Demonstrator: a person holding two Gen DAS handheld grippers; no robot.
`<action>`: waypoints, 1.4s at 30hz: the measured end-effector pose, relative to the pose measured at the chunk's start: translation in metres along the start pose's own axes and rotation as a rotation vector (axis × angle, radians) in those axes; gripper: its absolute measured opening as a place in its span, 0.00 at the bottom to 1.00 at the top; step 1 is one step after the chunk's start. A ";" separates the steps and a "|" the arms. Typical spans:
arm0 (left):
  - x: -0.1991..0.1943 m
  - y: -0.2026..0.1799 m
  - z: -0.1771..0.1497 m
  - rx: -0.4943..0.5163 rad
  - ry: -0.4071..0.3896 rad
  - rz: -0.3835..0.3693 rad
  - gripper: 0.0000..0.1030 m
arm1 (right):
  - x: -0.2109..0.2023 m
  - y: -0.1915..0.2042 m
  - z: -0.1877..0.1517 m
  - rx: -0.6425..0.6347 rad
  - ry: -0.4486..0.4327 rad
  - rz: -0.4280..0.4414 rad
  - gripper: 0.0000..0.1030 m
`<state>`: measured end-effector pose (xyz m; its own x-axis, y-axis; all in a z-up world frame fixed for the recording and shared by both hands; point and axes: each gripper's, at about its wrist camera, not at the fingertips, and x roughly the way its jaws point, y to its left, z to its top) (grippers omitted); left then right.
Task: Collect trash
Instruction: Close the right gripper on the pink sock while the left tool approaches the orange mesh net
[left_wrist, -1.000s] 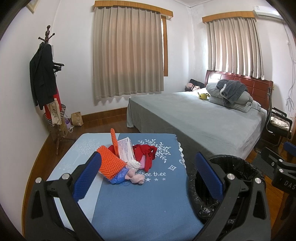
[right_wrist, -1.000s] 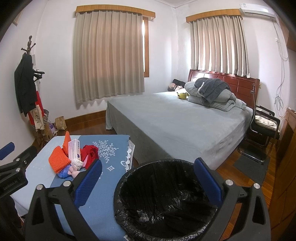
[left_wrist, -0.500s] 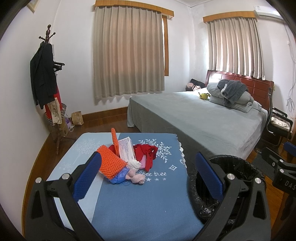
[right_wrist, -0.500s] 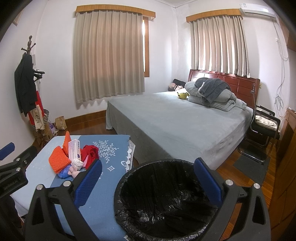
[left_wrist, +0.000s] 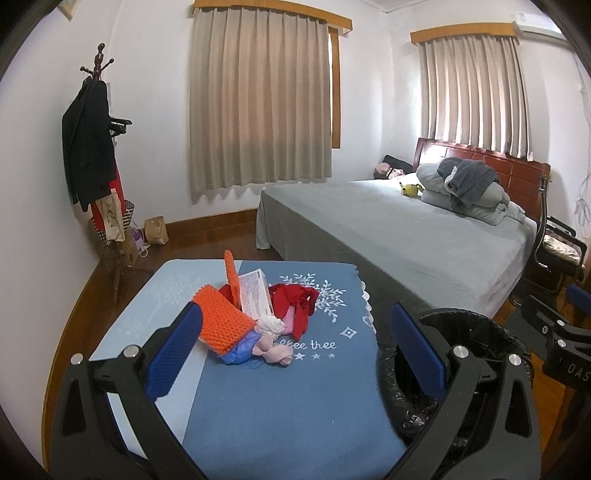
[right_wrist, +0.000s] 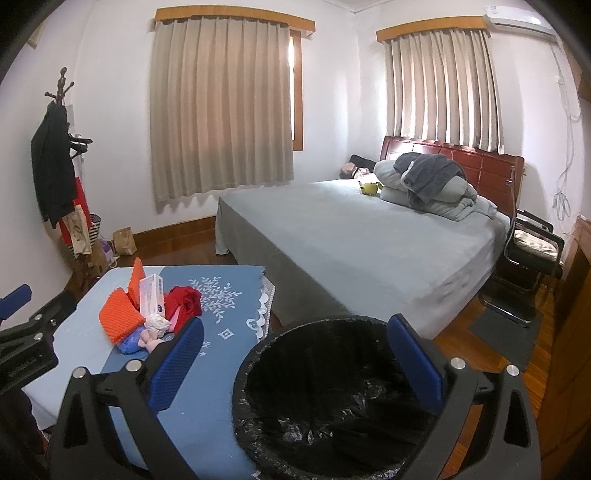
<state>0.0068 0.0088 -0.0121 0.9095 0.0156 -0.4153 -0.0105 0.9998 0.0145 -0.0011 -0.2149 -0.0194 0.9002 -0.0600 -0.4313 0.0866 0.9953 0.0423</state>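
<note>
The trash (left_wrist: 255, 321) lies in one loose heap on the blue tablecloth (left_wrist: 280, 406), toward the far middle of the table. The heap comprises orange bumpy foam pieces (left_wrist: 225, 325), a flat white carton (left_wrist: 255, 295) standing on edge between them, a crumpled red item (left_wrist: 295, 302) on the side toward the bin, and white, pink and blue scraps (left_wrist: 266, 343) at the near edge. All pieces touch or overlap; none is held. The bin (right_wrist: 332, 398), lined with a black bag, stands on the floor just beside the table's edge, between table and bed (right_wrist: 369, 240); its interior appears empty so far as the right wrist view shows. The left gripper (left_wrist: 295, 354) is held above the near part of the table, jaws spread wide with nothing between them, aimed at the heap. The right gripper (right_wrist: 295, 365) is likewise spread wide and empty, positioned over the bin's rim. Judgement: collection has not begun; the step in hand is the approach to a first piece. The next move calls for the left gripper to advance and lower onto one item at the heap's near edge, most plausibly a foam piece or the soft scraps, close on it alone, then carry it sideways over the bin. The overlap of pieces risks dragging neighbours along. A coat stand (left_wrist: 96, 147) by the far wall is well apart.
</note>
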 end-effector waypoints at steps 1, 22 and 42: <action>0.001 0.001 -0.001 -0.003 0.005 0.001 0.95 | 0.001 0.001 0.000 -0.001 0.002 0.002 0.94; 0.118 0.126 -0.055 -0.110 0.134 0.252 0.95 | 0.140 0.108 -0.034 -0.069 0.095 0.213 0.94; 0.193 0.157 -0.095 -0.060 0.241 0.275 0.91 | 0.237 0.203 -0.090 -0.201 0.333 0.384 0.60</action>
<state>0.1414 0.1700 -0.1770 0.7453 0.2779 -0.6061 -0.2716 0.9567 0.1046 0.1910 -0.0205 -0.1940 0.6641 0.3057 -0.6823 -0.3348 0.9376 0.0943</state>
